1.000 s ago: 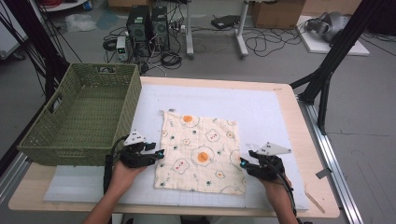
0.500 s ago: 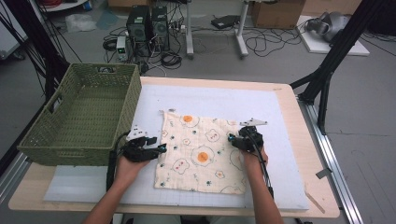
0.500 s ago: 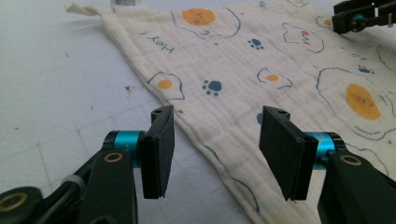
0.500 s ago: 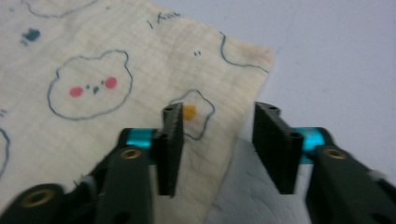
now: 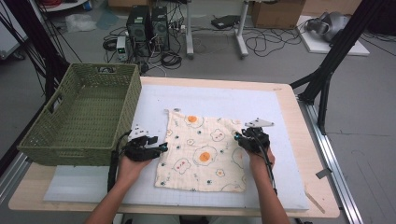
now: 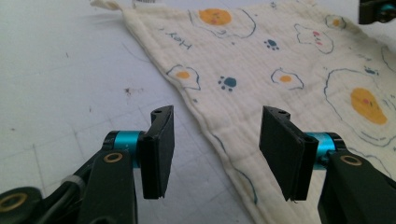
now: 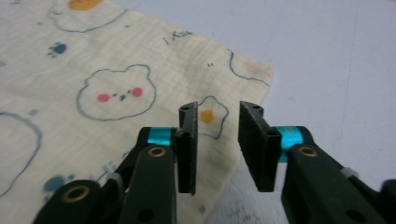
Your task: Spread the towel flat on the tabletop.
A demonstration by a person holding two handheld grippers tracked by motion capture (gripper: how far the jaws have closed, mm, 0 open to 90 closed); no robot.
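Over on the left sits the green basket, empty as far as the high view shows, at the table's left edge, and it has not budged. Just to the right of it, the left gripper hovers at the left edge of the printed cloth. Its own view tells it well: the cloth's left hem runs up between the two jaws, which stand well apart with nothing pinched. Compared with a second ago they have spread a touch wider, and the hand has hardly shifted.

The cloth itself lies flat and spread out on the white mat, mid-table, egg and bear prints up, same spot as before.

Now the right side, where the real change is. The right gripper was down by the cloth's near right corner a second ago; it has slid up along the right edge and now sits over the far right part. Its jaws have just been closing, yet a clear gap remains; the right hem lies under and between them, not gripped.

By the look of it, both hands are lining up on opposite edges for a pinch-and-lift, perhaps a fold. Neither grip is made yet.
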